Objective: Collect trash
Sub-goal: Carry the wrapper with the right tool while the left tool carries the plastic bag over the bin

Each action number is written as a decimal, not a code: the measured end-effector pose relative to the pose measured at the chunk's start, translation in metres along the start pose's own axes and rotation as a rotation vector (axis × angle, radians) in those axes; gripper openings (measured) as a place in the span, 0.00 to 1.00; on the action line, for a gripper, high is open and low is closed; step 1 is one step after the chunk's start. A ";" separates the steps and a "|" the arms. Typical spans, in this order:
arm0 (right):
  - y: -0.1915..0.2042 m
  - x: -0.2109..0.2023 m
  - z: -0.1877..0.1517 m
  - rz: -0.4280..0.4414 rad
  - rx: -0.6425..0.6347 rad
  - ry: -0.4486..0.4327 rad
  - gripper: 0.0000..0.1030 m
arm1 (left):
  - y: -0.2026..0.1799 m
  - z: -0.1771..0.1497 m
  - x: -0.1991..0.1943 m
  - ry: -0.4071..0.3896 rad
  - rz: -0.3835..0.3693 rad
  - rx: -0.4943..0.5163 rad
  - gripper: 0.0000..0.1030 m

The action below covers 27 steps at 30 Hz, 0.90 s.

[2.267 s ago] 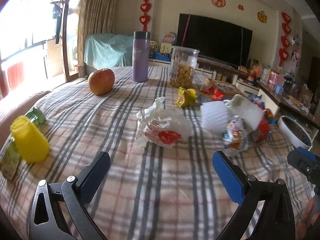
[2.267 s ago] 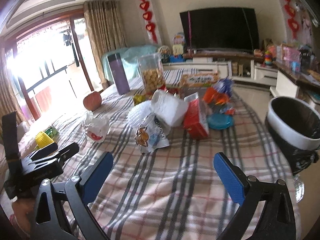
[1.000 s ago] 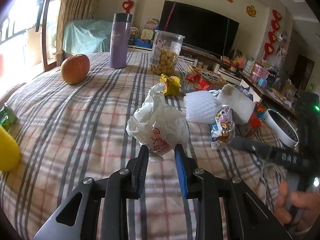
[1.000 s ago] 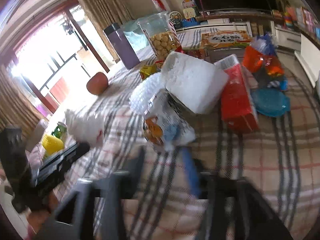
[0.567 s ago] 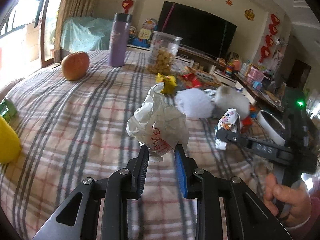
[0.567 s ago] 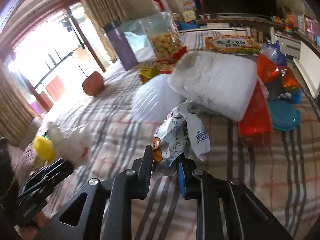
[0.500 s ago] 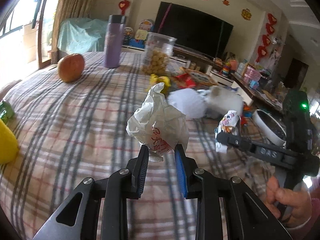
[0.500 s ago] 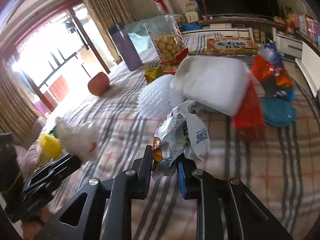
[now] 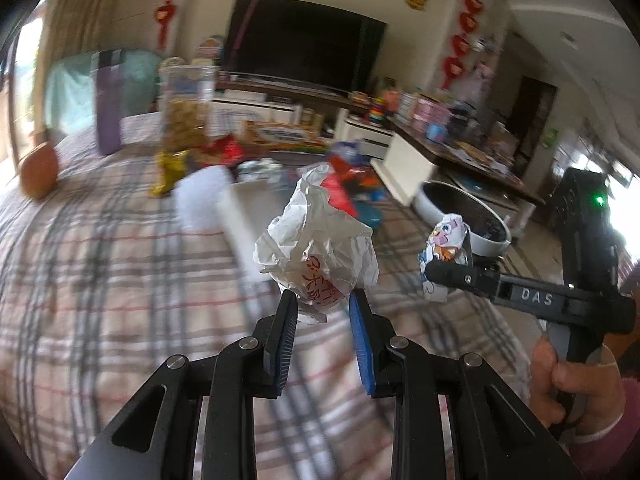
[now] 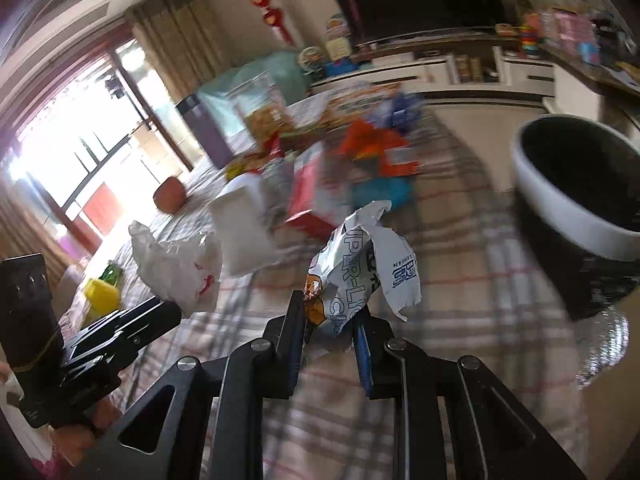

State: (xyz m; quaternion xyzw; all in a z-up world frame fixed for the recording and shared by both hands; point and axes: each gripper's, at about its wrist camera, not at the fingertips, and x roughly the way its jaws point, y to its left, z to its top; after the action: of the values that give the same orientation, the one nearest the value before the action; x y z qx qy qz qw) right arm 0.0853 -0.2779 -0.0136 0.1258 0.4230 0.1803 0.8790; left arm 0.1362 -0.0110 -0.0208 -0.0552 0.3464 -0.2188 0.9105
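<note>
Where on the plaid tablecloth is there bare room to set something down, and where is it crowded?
Bare: the near stretch of plaid cloth between the apple and the left tongs, and the strip before the bin. Crowded: the far middle, around the snack jar, white foam and red packets.

Plaid-covered desk (image 9: 100,280). On it: apple (image 9: 39,167) far left, purple flask (image 9: 107,100), snack jar (image 9: 187,108), white foam block (image 10: 244,220), red box (image 10: 308,196); farther items blurred, apparently wrappers.
</note>
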 end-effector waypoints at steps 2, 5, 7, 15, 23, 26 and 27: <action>-0.013 -0.010 0.003 -0.015 0.014 -0.012 0.22 | -0.011 0.005 0.010 0.011 -0.019 0.030 0.25; -0.032 -0.023 0.008 -0.043 0.030 -0.032 0.22 | -0.025 0.012 0.023 0.026 -0.035 0.065 0.25; -0.045 -0.032 0.012 -0.062 0.041 -0.045 0.22 | -0.034 0.018 0.036 0.037 -0.048 0.084 0.25; -0.097 -0.055 0.022 -0.130 0.095 -0.077 0.22 | -0.065 0.039 0.087 0.083 -0.068 0.158 0.25; -0.131 -0.066 0.030 -0.166 0.141 -0.099 0.23 | -0.092 0.064 0.123 0.105 -0.086 0.197 0.25; -0.141 -0.069 0.034 -0.174 0.152 -0.104 0.23 | -0.100 0.075 0.134 0.106 -0.092 0.207 0.25; -0.144 -0.070 0.035 -0.177 0.154 -0.106 0.23 | -0.103 0.077 0.136 0.105 -0.094 0.207 0.26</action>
State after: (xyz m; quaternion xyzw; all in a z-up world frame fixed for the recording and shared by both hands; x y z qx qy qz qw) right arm 0.1027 -0.4405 0.0030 0.1644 0.3979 0.0618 0.9005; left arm 0.2392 -0.1671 -0.0193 0.0344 0.3660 -0.2984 0.8808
